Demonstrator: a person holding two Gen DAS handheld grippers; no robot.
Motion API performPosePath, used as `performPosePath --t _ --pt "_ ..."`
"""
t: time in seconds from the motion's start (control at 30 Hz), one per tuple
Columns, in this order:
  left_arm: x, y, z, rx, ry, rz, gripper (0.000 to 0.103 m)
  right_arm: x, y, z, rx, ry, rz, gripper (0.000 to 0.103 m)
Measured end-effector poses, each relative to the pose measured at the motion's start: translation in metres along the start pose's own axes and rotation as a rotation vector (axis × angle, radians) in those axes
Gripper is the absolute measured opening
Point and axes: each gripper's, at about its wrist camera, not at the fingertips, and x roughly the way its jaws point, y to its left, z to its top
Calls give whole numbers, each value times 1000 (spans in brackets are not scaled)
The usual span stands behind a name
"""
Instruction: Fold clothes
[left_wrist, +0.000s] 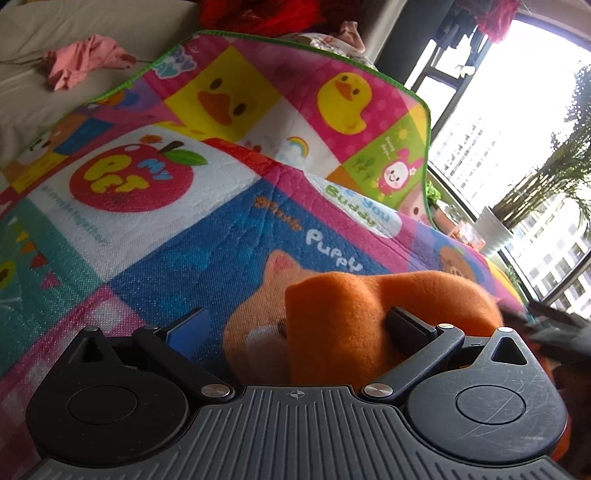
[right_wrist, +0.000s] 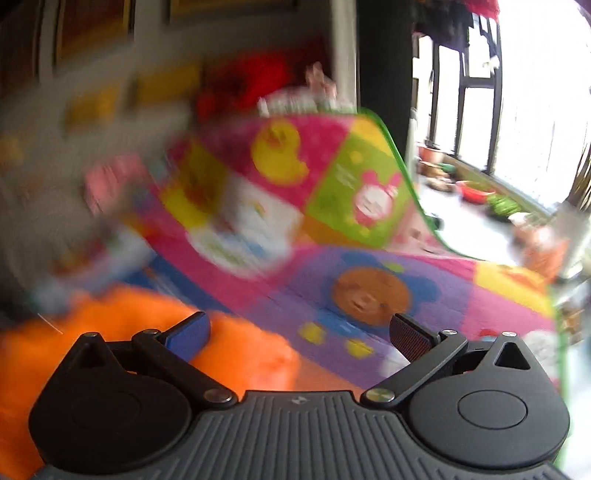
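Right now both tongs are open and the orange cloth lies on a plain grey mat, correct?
Not quite: the mat is not plain grey; it is brightly patterned with ducks and cartoon animals, as the left wrist view shows. The left tongs and right tongs are open, and the orange cloth lies on it.

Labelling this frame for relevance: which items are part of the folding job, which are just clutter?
In the job:
- orange fleece garment
- left hand-held gripper, open around a fold of it
- right hand-held gripper, open, blurred
- cartoon play mat underneath

Lying about:
- pink garment on the sofa
- red fabric
- potted plant
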Motion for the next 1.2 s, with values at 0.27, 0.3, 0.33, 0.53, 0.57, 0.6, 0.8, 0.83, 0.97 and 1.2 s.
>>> performPosePath --t 0.27,0.3,0.33,0.53,0.57,0.6,0.8,0.83,0.97,1.2 --pt "-40 -10 -8 28 -19 -123 103 -12 6 -29 -86 -32 -55 103" --pt "-46 -13 -11 40 -20 -143 103 -17 5 -29 -101 -38 -58 103" --pt "-51 -15 -15 61 -19 -155 103 -24 3 -29 -107 -48 -57 103" --pt "-47 -16 -30 109 16 -122 103 -88 -3 -33 -15 -157 206 103" --pt "-45 -15 -31 95 22 -127 103 -93 -1 -36 -23 -153 256 103" --pt "-43 -13 -32 84 25 -131 103 -95 4 -40 -50 -134 275 103" --pt "-52 -19 -36 93 35 -144 103 -73 23 -70 -129 -14 220 103" --pt "-57 -20 -37 96 33 -146 103 -73 22 -70 -122 -7 222 103" --pt "-70 -25 -44 121 36 -182 103 -73 25 -68 -131 0 209 103" --pt "-68 -21 -57 158 55 -123 103 -80 35 -67 -136 -13 169 103"
